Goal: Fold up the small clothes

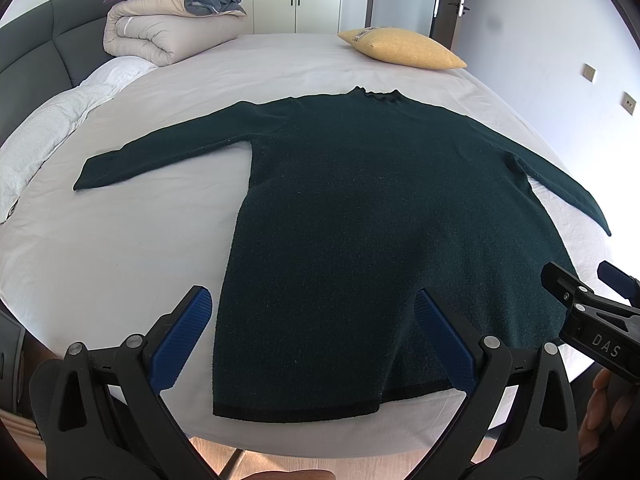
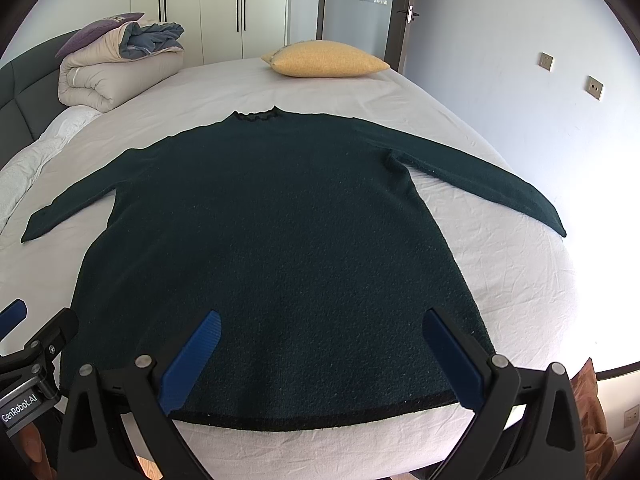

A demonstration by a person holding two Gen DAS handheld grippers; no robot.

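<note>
A dark green long-sleeved sweater [image 1: 360, 208] lies flat on the white bed sheet [image 1: 120, 240], collar far, black hem near me, both sleeves spread out. It also shows in the right wrist view [image 2: 272, 248]. My left gripper [image 1: 314, 308] is open and empty, hovering over the hem's left part. My right gripper [image 2: 322, 322] is open and empty over the hem's right part; it also shows at the right edge of the left wrist view [image 1: 580, 276]. The left gripper shows at the left edge of the right wrist view [image 2: 36, 320].
A yellow pillow [image 1: 400, 50] lies at the far edge of the bed. A rolled beige duvet [image 1: 168, 28] with a purple pillow sits far left by the dark headboard [image 1: 32, 60]. A white quilt [image 1: 52, 120] lies along the left. Wardrobes and a door stand behind.
</note>
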